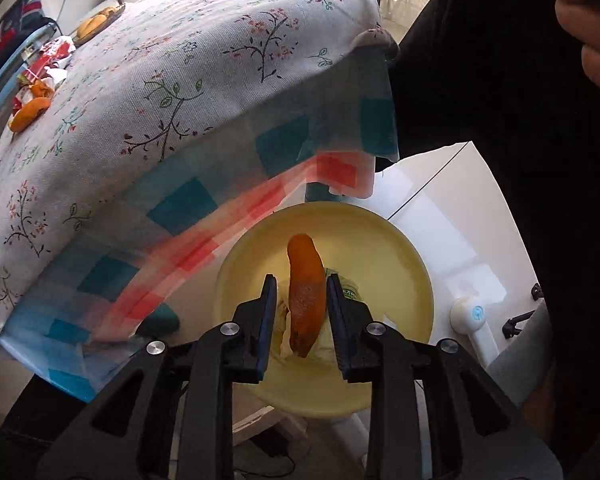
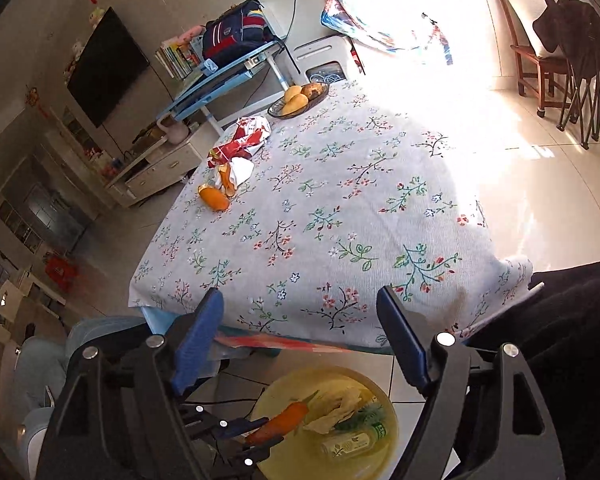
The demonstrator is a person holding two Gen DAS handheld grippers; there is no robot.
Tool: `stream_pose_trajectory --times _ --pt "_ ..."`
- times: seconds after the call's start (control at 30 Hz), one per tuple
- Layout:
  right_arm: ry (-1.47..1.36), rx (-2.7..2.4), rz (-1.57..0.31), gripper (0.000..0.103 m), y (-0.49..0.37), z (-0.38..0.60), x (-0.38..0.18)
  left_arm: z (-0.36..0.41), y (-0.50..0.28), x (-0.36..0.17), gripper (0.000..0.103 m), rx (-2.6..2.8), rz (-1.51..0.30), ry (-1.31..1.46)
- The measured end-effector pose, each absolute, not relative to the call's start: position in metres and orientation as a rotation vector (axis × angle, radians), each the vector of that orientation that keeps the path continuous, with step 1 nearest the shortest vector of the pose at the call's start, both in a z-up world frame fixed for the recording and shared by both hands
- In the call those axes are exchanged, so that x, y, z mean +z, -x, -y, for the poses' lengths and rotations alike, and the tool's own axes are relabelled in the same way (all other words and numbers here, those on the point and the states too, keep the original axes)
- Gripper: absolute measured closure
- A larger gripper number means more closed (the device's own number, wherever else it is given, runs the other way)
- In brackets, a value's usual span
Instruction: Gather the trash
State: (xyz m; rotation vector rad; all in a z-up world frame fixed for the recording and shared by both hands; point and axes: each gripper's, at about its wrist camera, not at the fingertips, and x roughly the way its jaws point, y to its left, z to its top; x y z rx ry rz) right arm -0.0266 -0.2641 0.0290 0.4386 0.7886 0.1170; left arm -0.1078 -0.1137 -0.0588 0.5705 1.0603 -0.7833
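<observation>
A yellow bin [image 1: 420, 264] [image 2: 380, 396] stands on the floor below the table's near edge. It holds crumpled tissue [image 2: 340, 408] and a small bottle [image 2: 348, 444]. My left gripper [image 1: 301, 280] [image 2: 262, 436] points down into it. A long orange peel [image 1: 306, 292] [image 2: 284, 420] hangs between its blue pads, with a gap showing on one side. My right gripper [image 2: 300, 294] stands wide open over the table's near edge, holding nothing. On the floral tablecloth [image 2: 340, 208] far left lie another orange peel [image 2: 214, 198] [image 1: 30, 114], a white tissue [image 2: 240, 170] and a red-white wrapper [image 2: 244, 140].
A fruit basket [image 2: 298, 100] sits at the table's far end. Behind it are a blue desk [image 2: 220, 80] with a backpack and a wall television [image 2: 108, 64]. A chair [image 2: 540, 60] with dark clothing stands far right. A person's dark sleeve [image 2: 572, 320] is at the right.
</observation>
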Motion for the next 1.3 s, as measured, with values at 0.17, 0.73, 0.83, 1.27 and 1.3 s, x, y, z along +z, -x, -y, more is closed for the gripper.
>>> stream_pose_trajectory --times 0.17,0.73,0.83,1.27,1.3 --pt "-0.407 0.095 -0.758 0.022 0.007 0.268 0.042 0.086 0.080 -0.036 0.049 -0.652 -0.987 -0.413" --pt "-0.214 0.052 -0.813 0.019 -0.073 0.251 0.017 -0.017 0.009 0.011 0.021 -0.110 -0.768 0.044" --pt "-0.193 0.022 -0.833 0.019 -0.093 0.253 0.011 -0.023 0.003 0.011 0.019 -0.081 -0.767 0.072" --pt "-0.069 -0.064 -0.877 0.016 -0.180 0.253 -0.002 -0.021 -0.003 0.005 0.016 -0.078 -0.798 0.087" --pt "-0.071 -0.066 -0.888 0.016 -0.186 0.254 -0.003 -0.020 -0.003 0.005 0.016 -0.078 -0.803 0.088"
